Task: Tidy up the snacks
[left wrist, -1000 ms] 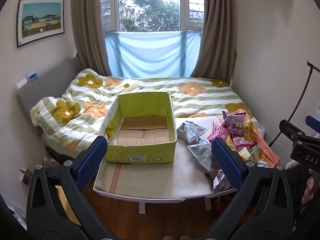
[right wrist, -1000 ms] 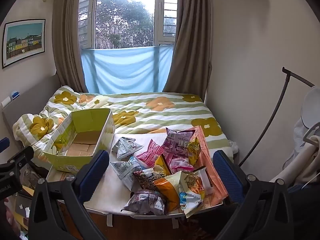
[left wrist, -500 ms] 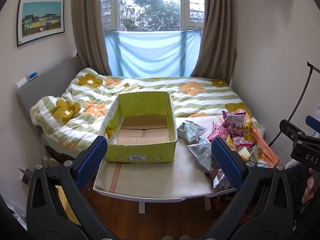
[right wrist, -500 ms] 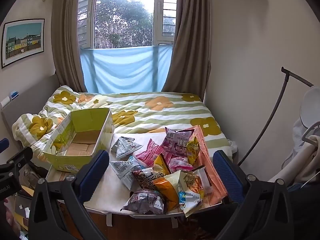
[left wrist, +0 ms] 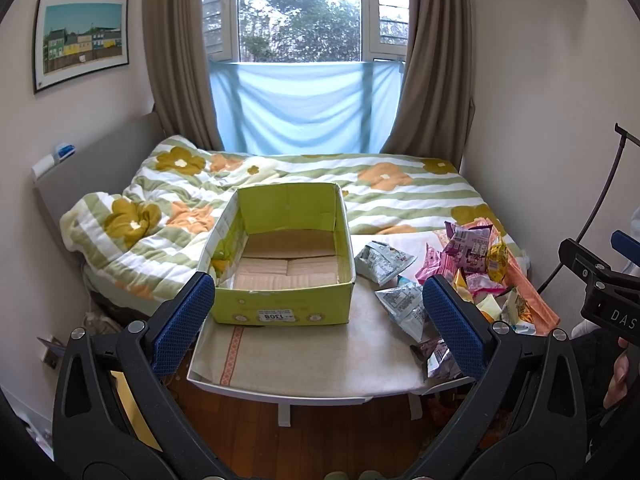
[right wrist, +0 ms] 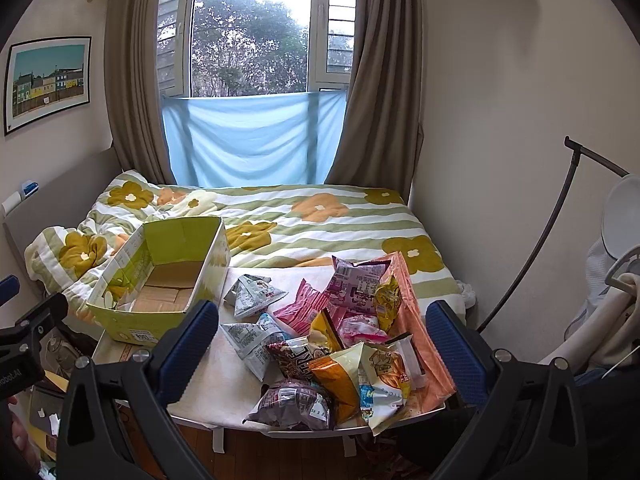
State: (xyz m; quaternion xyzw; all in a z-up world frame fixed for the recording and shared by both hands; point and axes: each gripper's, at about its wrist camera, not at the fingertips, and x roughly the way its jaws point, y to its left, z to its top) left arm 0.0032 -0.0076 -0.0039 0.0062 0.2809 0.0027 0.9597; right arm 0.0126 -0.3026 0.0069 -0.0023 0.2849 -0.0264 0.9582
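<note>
The snack bags [right wrist: 336, 344] lie in a messy pile at the right end of the tabletop [left wrist: 304, 356], some on top of others. A dark purple bag [right wrist: 294, 402] sits at the near edge, with an orange one [right wrist: 340, 384] touching it. Two grey-white bags [left wrist: 390, 280] lie a bit apart from the pile, toward the box. The green box [left wrist: 280, 264] stands at the left end of the tabletop, its far side by the bed [left wrist: 248, 184]. I can see only bare cardboard on its bottom.

So I think the job has not really started. No bag is in the box yet, and every bag is left to move.

The left hand-held gripper [left wrist: 318, 320] is wide open and holds nothing. It hangs in front of the box. The right hand-held gripper [right wrist: 324, 348] is wide open too, holding nothing, in front of the pile.

Some things are hard to see. The near inside wall of the box is hidden. Bags at the bottom of the pile are covered, so I cannot count them. The words on the bags are too small to read.
</note>
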